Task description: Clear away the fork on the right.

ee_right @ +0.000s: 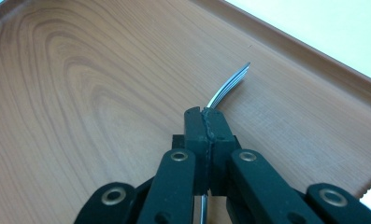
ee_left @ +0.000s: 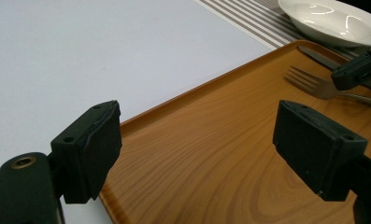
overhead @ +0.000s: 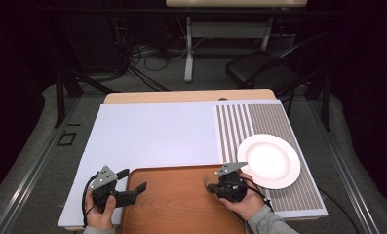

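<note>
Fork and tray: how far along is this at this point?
Done: the right gripper has shut on the fork, its tines sticking out past the jaws above the wooden tray. In hand: just that grip. The left gripper stands open over the tray's near corner, holding nothing. Left: the fork probably has to move off the tray; the white plate is bare, and a knife lies on the tray.

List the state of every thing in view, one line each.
Right gripper: shut on the fork.
Fork: gripped, tines out past the jaws, over the tray.
Left gripper: open, nothing between the jaws.
Tray: flat on the table.
Plate: empty, upright on the striped mat.
</note>
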Demonstrator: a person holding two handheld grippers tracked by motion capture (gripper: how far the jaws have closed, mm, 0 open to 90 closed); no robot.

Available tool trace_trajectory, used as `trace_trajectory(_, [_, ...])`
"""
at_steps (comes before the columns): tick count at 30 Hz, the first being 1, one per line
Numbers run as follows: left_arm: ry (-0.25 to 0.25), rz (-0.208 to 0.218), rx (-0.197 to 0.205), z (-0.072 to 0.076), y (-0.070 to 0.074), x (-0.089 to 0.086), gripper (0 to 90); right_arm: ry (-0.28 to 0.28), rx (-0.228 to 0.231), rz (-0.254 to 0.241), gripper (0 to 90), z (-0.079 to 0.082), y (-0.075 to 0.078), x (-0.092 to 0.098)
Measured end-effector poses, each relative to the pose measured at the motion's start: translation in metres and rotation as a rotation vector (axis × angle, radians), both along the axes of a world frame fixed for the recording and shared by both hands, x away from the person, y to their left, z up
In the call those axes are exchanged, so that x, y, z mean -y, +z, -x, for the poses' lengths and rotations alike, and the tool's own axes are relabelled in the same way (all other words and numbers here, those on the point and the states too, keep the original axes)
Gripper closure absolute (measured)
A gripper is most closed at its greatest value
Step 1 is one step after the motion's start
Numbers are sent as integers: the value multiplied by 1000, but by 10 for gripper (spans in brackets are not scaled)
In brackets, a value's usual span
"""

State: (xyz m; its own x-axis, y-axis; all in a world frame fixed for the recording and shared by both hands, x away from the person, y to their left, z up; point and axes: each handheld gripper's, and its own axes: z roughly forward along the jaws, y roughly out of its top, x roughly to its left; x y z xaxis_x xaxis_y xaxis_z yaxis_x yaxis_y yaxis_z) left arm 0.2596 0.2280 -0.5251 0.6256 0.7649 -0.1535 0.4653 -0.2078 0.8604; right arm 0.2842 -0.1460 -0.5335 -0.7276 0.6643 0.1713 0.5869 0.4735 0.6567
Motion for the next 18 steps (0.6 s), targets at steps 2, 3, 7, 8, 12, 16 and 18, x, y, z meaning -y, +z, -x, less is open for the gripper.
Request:
trace_trajectory(2, [0, 0, 0, 0, 0, 0, 160, 6, 17, 9, 898, 1, 0, -1])
trace_trajectory(3, [0, 0, 0, 0, 0, 0, 160, 11, 26, 21, 898, 3, 1, -2])
trace_trajectory(7, [0, 0, -1, 0, 0, 0, 160, 28, 84, 70, 898, 9, 1, -9])
trace_trajectory(8, [0, 0, -1, 0, 0, 0, 160, 35, 99, 82, 898, 11, 1, -10])
trace_trajectory(12, [1, -3, -1, 0, 0, 0, 160, 70, 157, 122, 897, 17, 1, -16])
trace_trajectory(16, [1, 1, 0, 0, 0, 0, 160, 98, 190, 146, 896, 21, 1, -19])
trace_trajectory(18, [2, -1, -1, 0, 0, 0, 160, 100, 188, 141, 896, 21, 0, -19])
